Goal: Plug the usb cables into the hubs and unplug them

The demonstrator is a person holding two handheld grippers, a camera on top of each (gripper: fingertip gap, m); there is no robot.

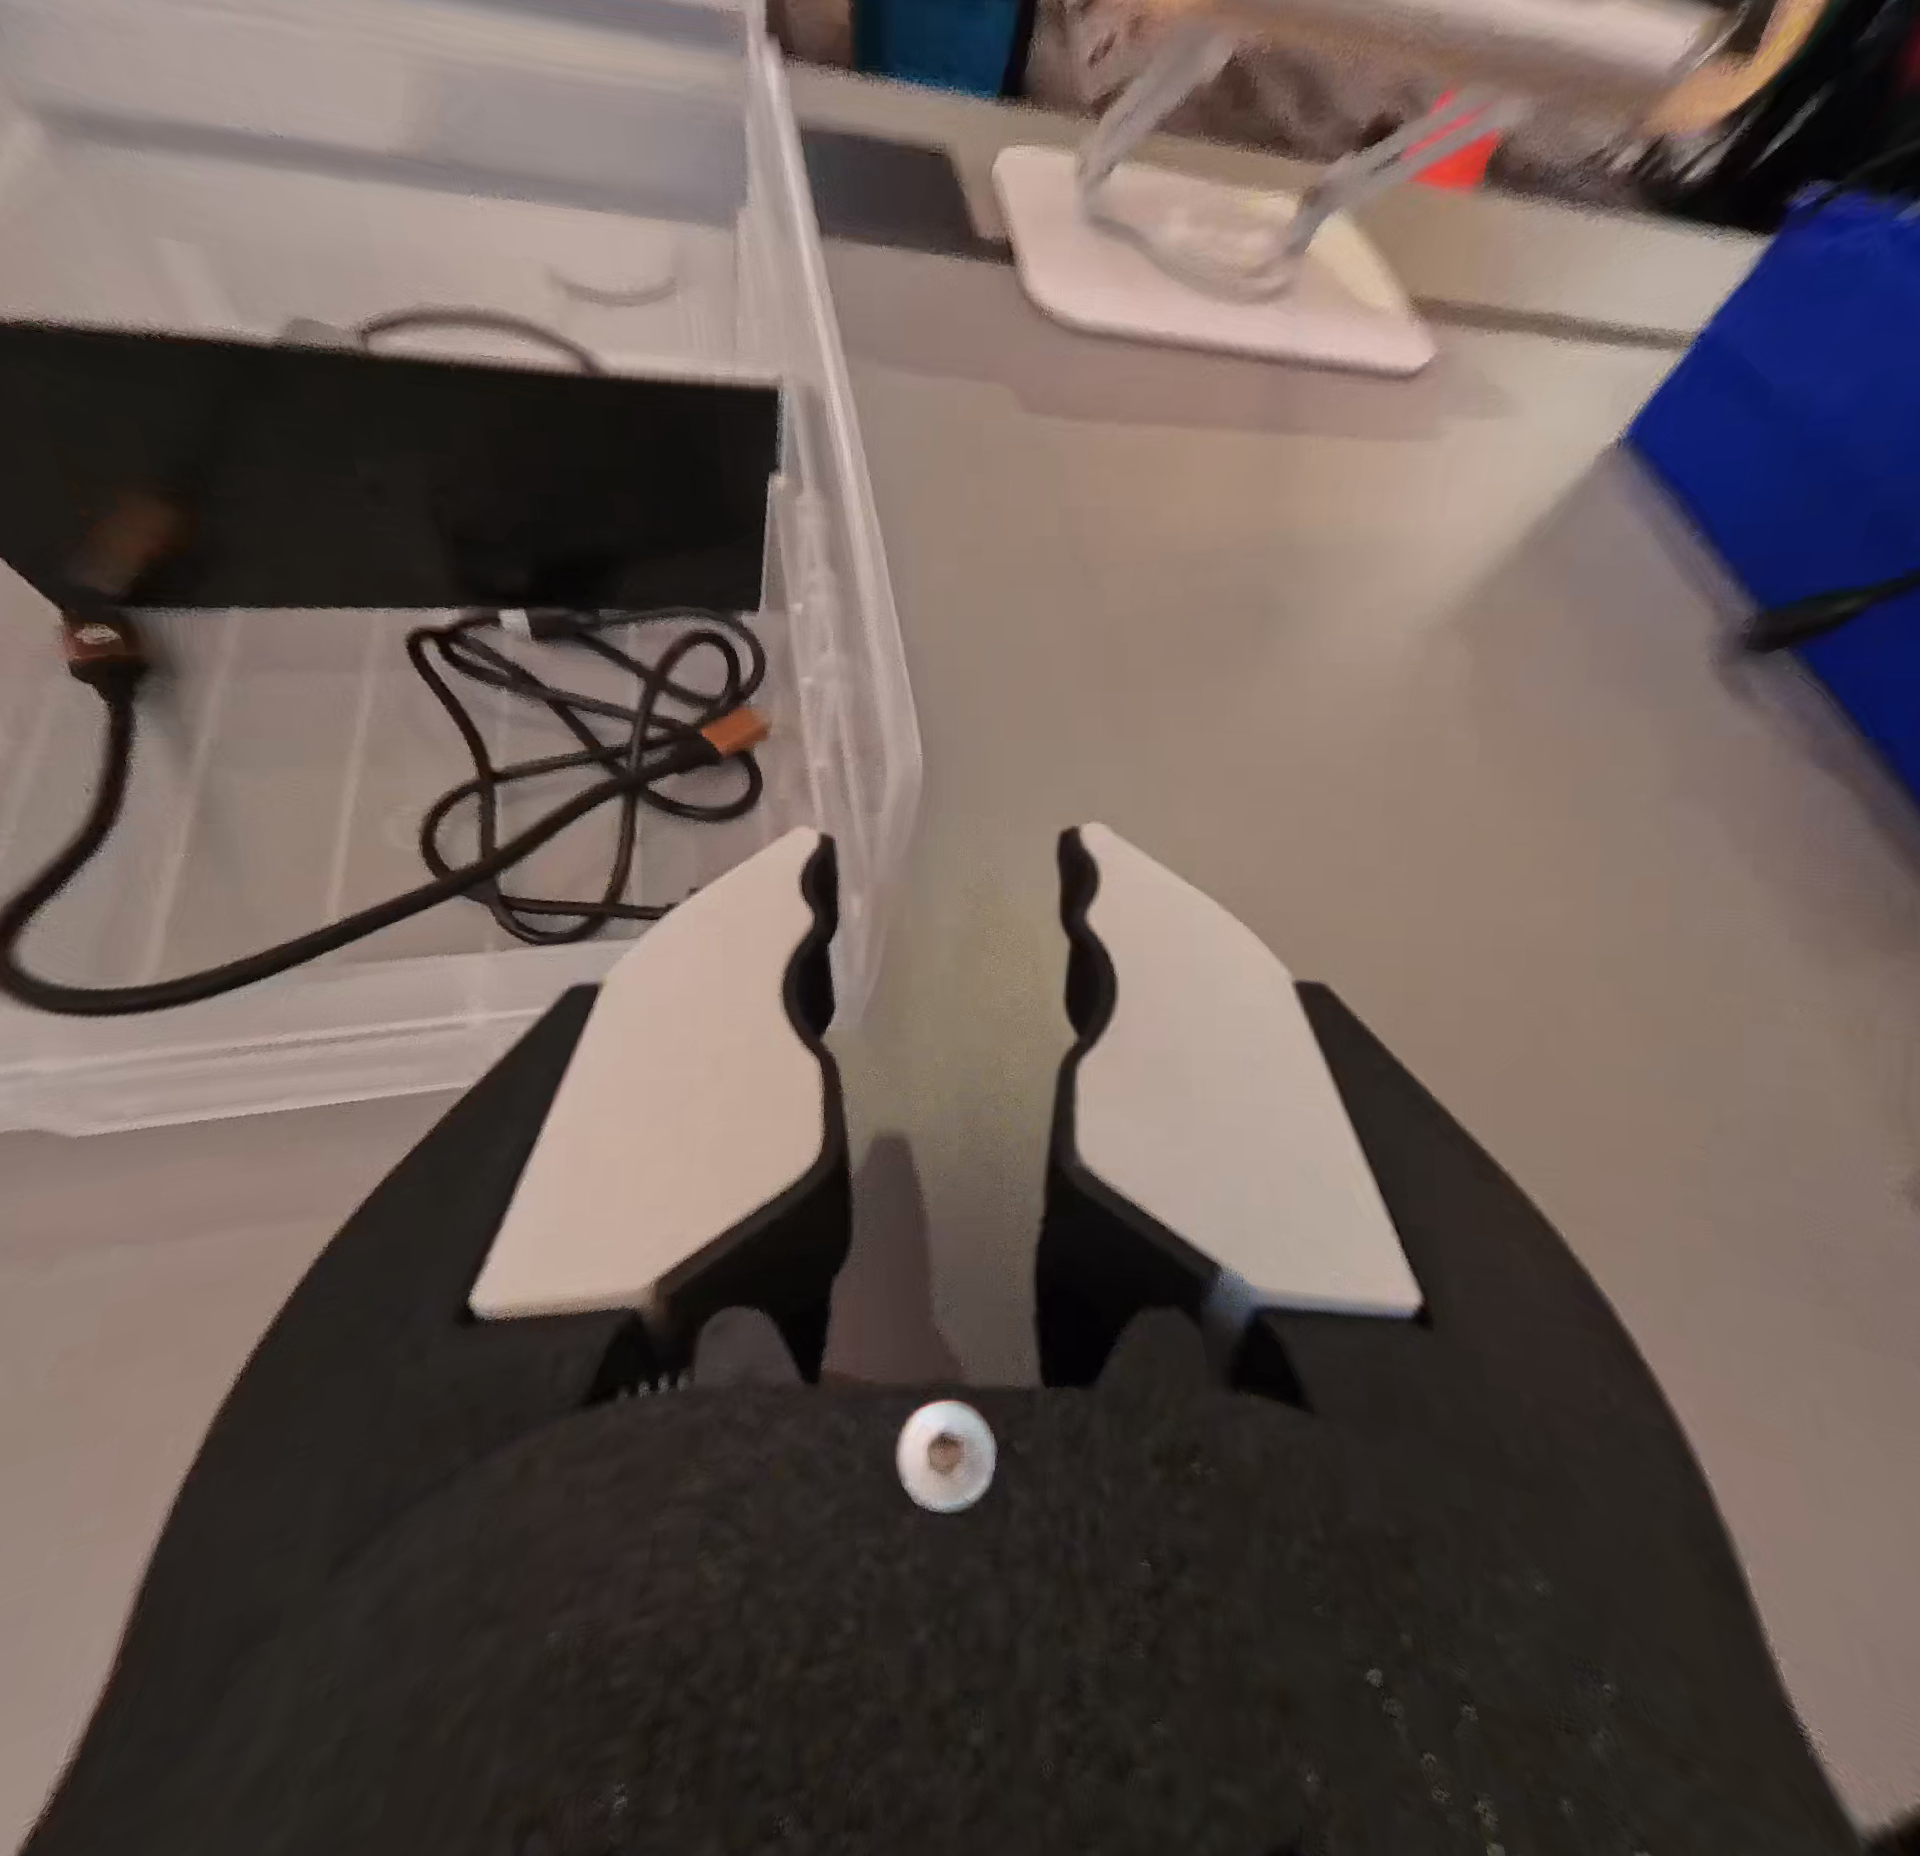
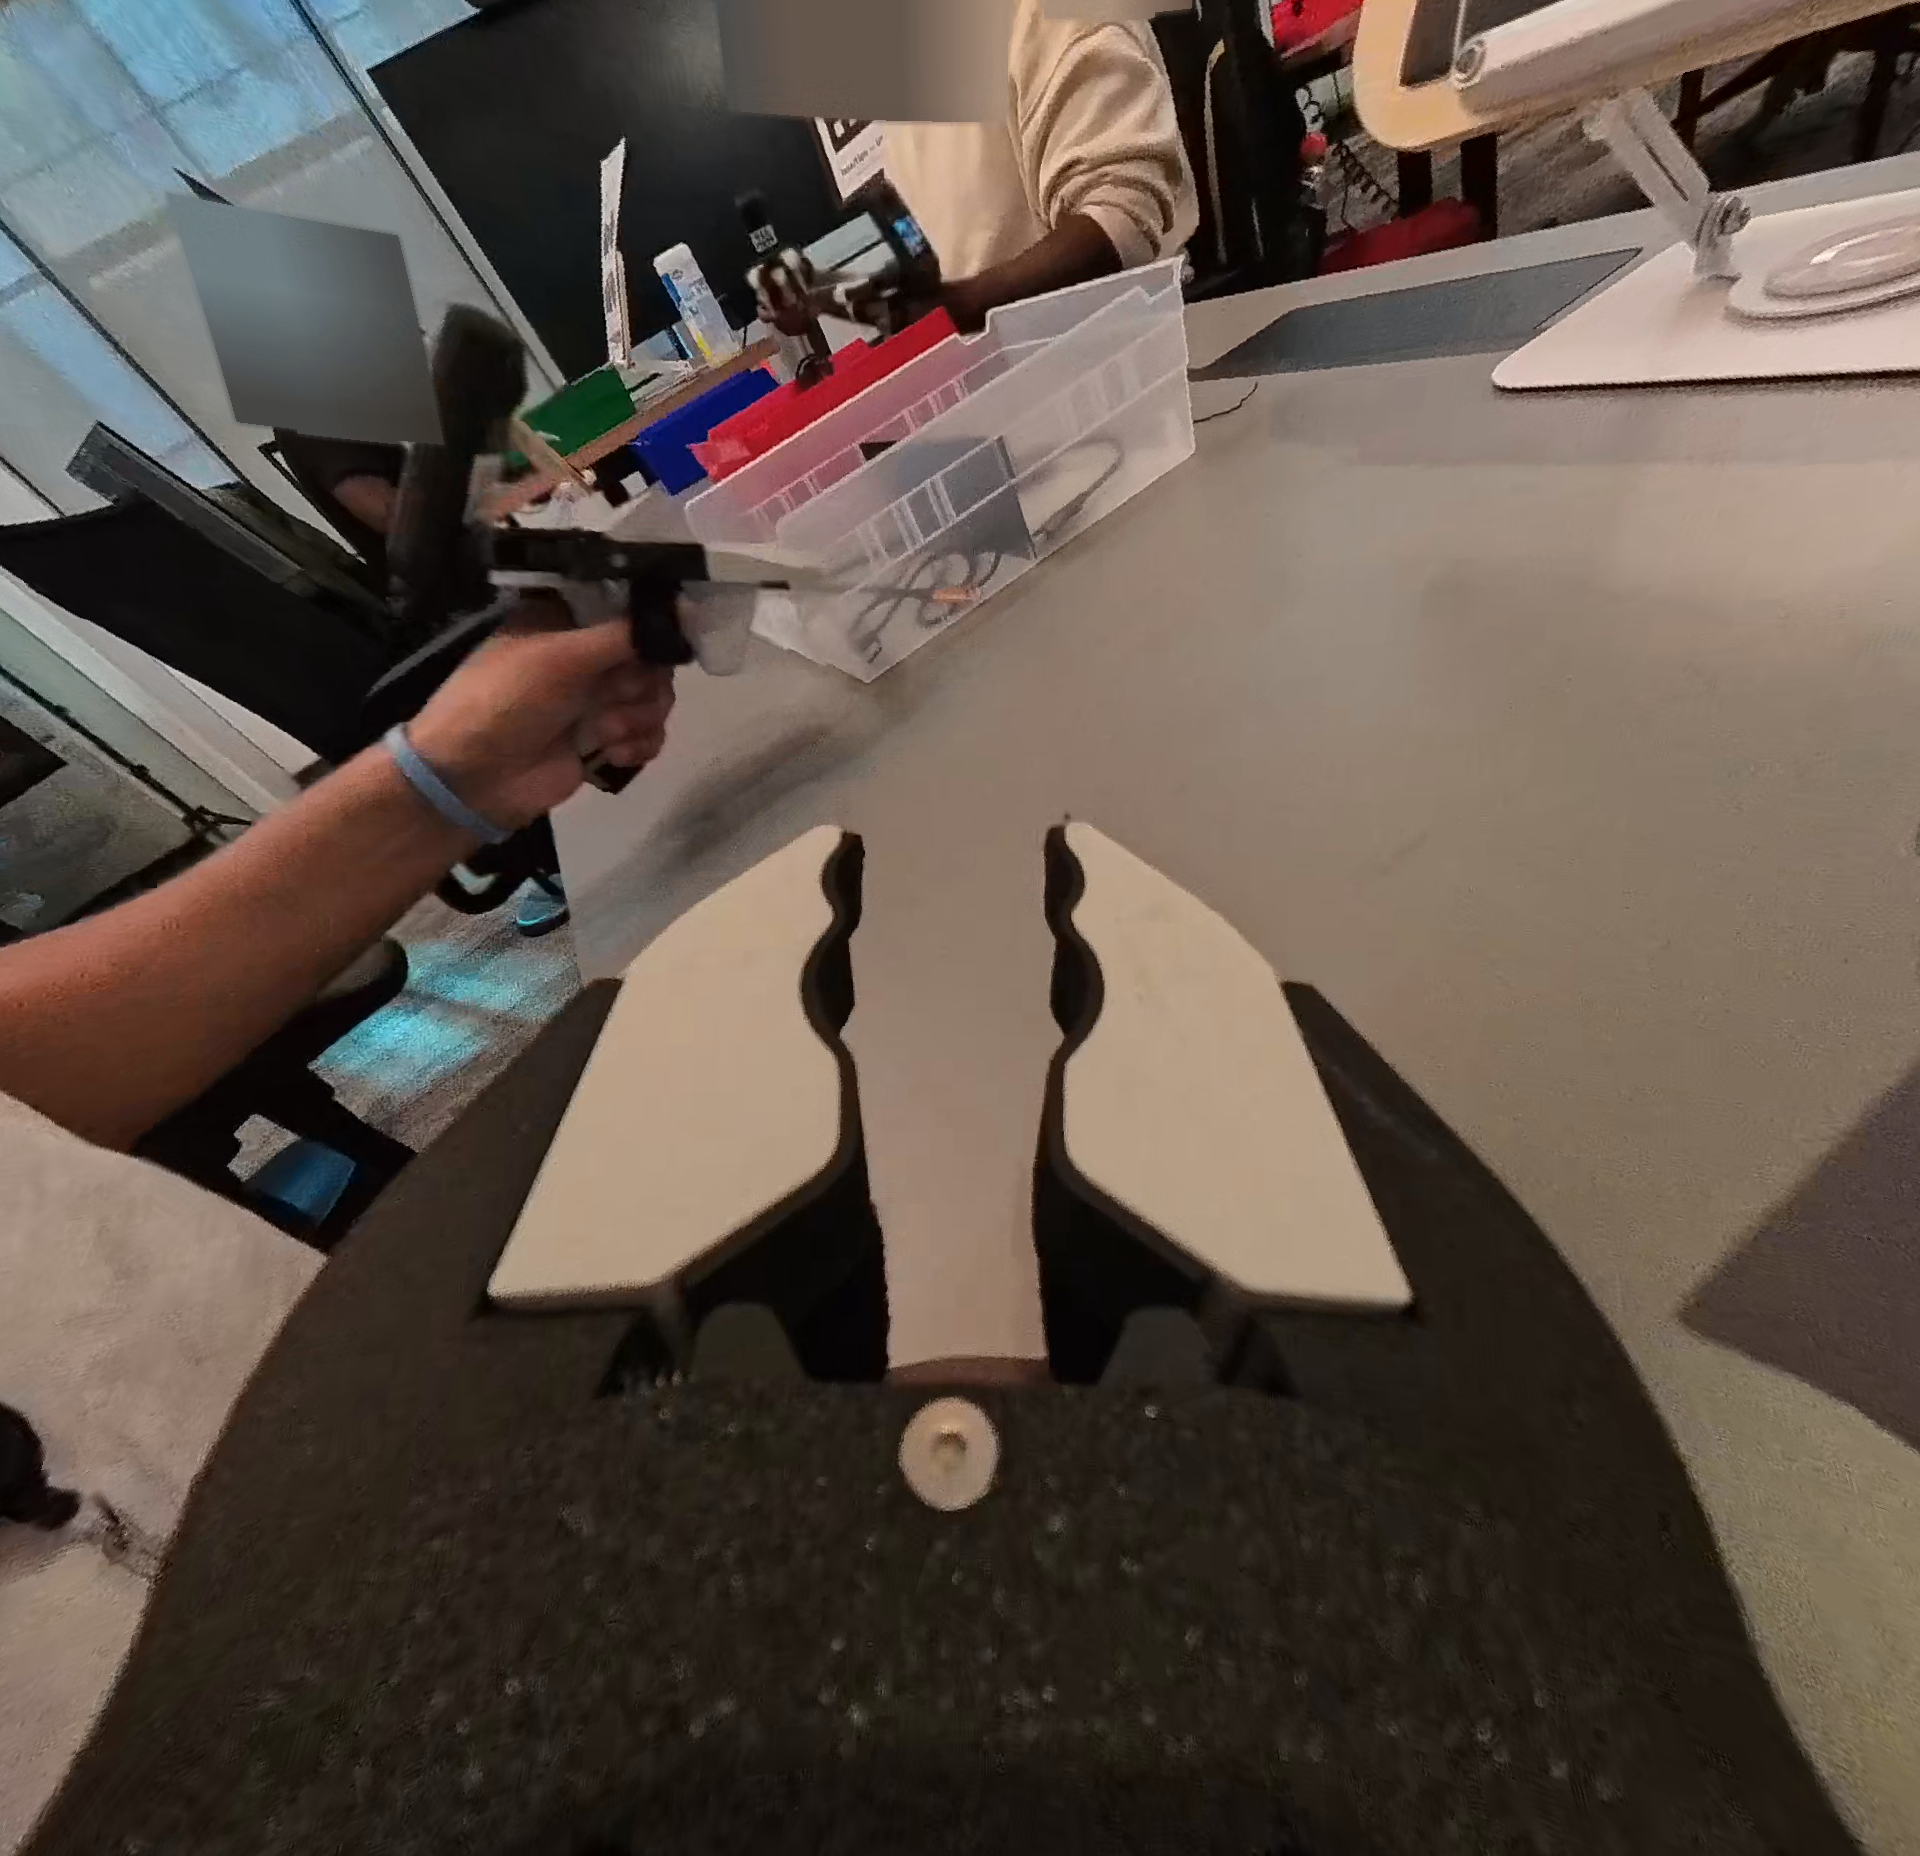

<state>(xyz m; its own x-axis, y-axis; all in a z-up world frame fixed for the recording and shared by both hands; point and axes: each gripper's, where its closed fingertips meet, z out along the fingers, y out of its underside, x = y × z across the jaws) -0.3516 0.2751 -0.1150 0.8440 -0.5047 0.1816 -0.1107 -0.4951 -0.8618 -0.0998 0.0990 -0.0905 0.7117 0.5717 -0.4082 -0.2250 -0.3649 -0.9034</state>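
Inside the clear plastic bin [image 1: 831,580], a black USB cable [image 1: 582,757] lies in a loose tangle on the bin floor, one copper-coloured plug [image 1: 732,734] resting on top of the coil near the bin's right wall. Behind it stands a flat black hub [image 1: 395,476], running across the bin, and a second, thicker black cable [image 1: 114,819] with a brown-banded plug [image 1: 99,643] sits right at the hub's left end; too blurred to tell whether it is seated in a port. That thick cable sweeps down along the bin floor and back toward the tangle. The bin sits on the grey tabletop [image 1: 1299,715], toward its left edge. Now the left claw [image 1: 945,850]: white fingers [image 1: 717,1058] apart, nothing between them, hovering just above the bin's near right corner, the left fingertip overlapping the bin wall in the wrist view. From the right wrist view, a bare hand [image 2: 540,705] with a blue wristband grips that left tool by its handle, forearm stretched out level toward the bin. The right claw [image 2: 951,850] hangs over bare tabletop, well apart from the bin, fingers apart and empty too. Farther out, a white stand [image 1: 1216,268] sits on the tabletop beyond the bin, and a blue box [image 1: 1808,456] is at the right.
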